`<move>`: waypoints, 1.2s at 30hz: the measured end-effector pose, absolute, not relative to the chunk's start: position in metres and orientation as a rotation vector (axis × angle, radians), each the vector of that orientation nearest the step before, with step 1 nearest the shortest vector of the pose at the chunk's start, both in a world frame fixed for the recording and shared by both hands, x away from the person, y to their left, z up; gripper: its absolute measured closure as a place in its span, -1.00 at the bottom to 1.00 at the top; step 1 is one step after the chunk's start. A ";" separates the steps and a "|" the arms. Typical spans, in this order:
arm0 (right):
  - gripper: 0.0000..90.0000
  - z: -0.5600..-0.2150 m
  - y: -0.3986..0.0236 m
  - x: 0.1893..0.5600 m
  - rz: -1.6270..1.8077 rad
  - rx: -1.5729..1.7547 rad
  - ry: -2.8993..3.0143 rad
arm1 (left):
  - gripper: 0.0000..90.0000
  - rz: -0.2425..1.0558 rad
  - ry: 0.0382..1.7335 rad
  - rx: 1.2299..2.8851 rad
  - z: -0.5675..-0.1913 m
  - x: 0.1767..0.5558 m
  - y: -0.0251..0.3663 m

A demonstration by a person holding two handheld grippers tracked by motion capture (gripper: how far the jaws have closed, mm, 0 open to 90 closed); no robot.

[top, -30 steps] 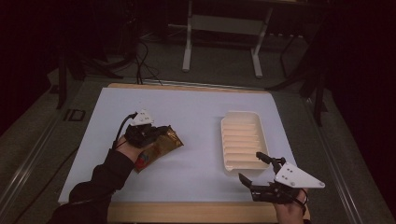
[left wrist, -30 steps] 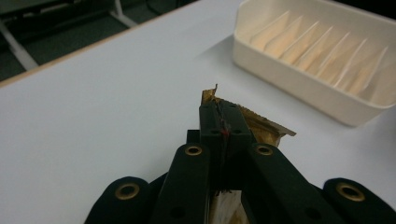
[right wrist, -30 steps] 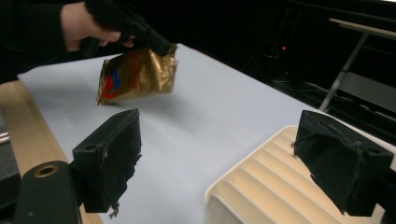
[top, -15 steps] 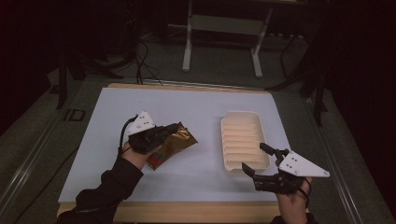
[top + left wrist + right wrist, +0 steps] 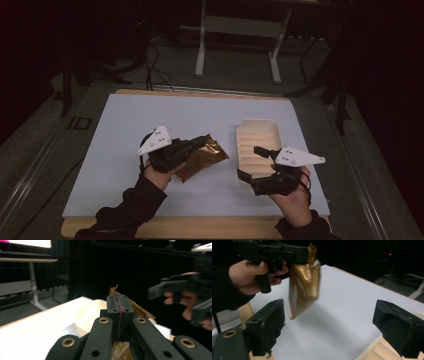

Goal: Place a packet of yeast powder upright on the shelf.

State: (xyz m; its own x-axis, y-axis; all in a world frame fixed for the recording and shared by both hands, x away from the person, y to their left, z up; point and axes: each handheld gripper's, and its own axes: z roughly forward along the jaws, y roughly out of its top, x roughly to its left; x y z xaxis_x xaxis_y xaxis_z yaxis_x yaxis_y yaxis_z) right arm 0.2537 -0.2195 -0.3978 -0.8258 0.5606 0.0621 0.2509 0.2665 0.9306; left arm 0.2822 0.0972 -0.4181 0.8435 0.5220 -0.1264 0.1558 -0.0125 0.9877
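Gold foil packet (image 5: 202,159) hangs clamped in the raised left hand-held gripper (image 5: 200,143).

surface: white tabletop (image 5: 150,115), wood edge | on it: cream ridged tray (image 5: 257,137), right side

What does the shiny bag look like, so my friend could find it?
Look at the white table top, just left of the cream ribbed tray. The left tongs pinch a crinkly gold foil packet by one edge. It is the one shiny gold thing there.
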 end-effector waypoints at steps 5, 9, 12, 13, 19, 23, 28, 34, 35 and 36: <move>-0.74 -0.399 -0.199 0.257 1.579 0.703 2.328 | 1.00 0.260 0.519 1.528 -0.417 0.280 0.089; -0.63 -0.399 -0.189 0.260 1.573 0.694 2.358 | 1.00 0.252 0.496 1.511 -0.415 0.275 0.083; -0.36 -0.400 -0.186 0.262 1.569 0.693 2.386 | 1.00 0.241 0.484 1.508 -0.413 0.273 0.079; -0.28 -0.400 -0.185 0.263 1.569 0.688 2.397 | 1.00 0.242 0.478 1.509 -0.413 0.272 0.078; 0.32 -0.402 -0.182 0.266 1.542 0.676 2.472 | 1.00 0.213 0.469 1.498 -0.413 0.270 0.074; 0.59 -0.401 -0.183 0.267 1.509 0.658 2.514 | 1.00 0.209 0.467 1.498 -0.413 0.270 0.074; 0.70 -0.398 -0.184 0.268 1.503 0.646 2.544 | 1.00 0.194 0.443 1.513 -0.413 0.271 0.075; 0.74 -0.394 -0.185 0.271 1.467 0.627 2.581 | 0.52 0.193 0.429 1.509 -0.409 0.273 0.079; 0.74 -0.394 -0.186 0.272 1.459 0.627 2.585 | 0.35 0.195 0.433 1.518 -0.408 0.273 0.080; 0.74 -0.393 -0.187 0.273 1.458 0.629 2.585 | 0.31 0.196 0.426 1.522 -0.406 0.273 0.082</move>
State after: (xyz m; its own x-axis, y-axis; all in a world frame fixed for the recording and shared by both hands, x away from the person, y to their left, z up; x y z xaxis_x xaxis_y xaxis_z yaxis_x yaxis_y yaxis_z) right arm 0.2732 -0.1872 -0.3928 -0.9085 0.4040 0.1070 0.3005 0.4534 0.8391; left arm 0.2725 0.0816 -0.4064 0.9113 0.3844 -0.1477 0.1385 0.0517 0.9890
